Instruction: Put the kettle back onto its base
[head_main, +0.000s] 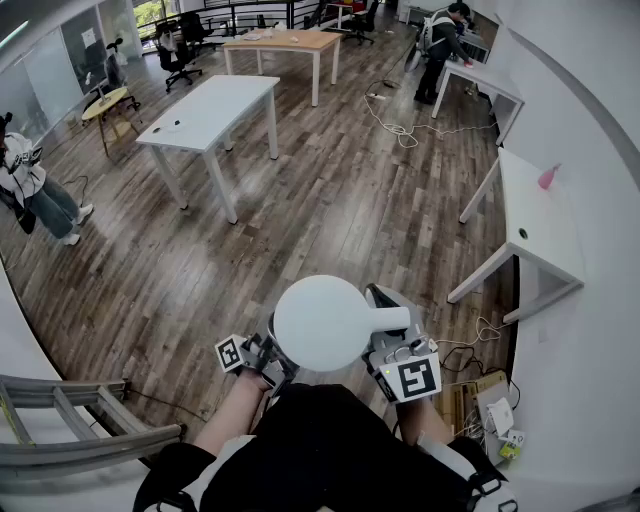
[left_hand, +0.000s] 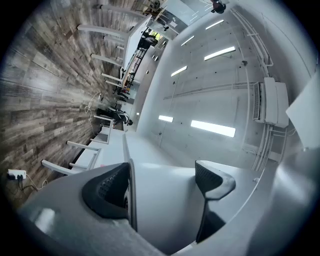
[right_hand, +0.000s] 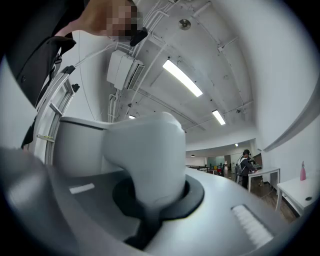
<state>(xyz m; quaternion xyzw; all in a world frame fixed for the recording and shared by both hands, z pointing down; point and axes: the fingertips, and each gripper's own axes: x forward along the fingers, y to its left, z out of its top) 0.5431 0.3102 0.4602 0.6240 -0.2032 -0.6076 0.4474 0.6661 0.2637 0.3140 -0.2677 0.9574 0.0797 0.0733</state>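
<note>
Wooden floor (head_main: 330, 210) filled most of the head view. A long white table (head_main: 215, 105) stood at 11 o'clock, a wood-topped table (head_main: 290, 40) at 12 o'clock, and a second white table (head_main: 535, 225) against the wall at 3 o'clock. A metal ladder (head_main: 70, 420) lay at 8 o'clock.

One person (head_main: 440, 45) bent over a desk at 1 o'clock. Another person (head_main: 35, 190) stood at the 9 o'clock edge.

The kettle (head_main: 322, 322), white and round from above, was held off the floor at 6 o'clock, close to the operator's body, with its handle (head_main: 390, 320) pointing to 3 o'clock.

The right gripper (head_main: 388, 328) was clenched on that handle. In the right gripper view the white handle (right_hand: 145, 155) rose directly out of the dark jaws of the right gripper (right_hand: 157, 202), which sat tight round it. Its marker cube (head_main: 418, 378) lay at 4 o'clock of the kettle.

The left gripper (head_main: 262, 357) sat at 8 o'clock of the kettle, touching its side. In the left gripper view the jaws of the left gripper (left_hand: 162, 185) stood wide, and the kettle's white wall (left_hand: 165, 205) filled the whole gap. Both black pads (left_hand: 107, 192) appeared to press on it, so it was recorded as grasping the kettle body. Its marker cube (head_main: 232, 352) faced 9 o'clock.

A white cable (head_main: 395, 125) trailed over the floor at 1 o'clock. A pink bottle (head_main: 549, 177) stood on the 3 o'clock table, and it also appeared at 3 o'clock in the right gripper view (right_hand: 302, 171).
</note>
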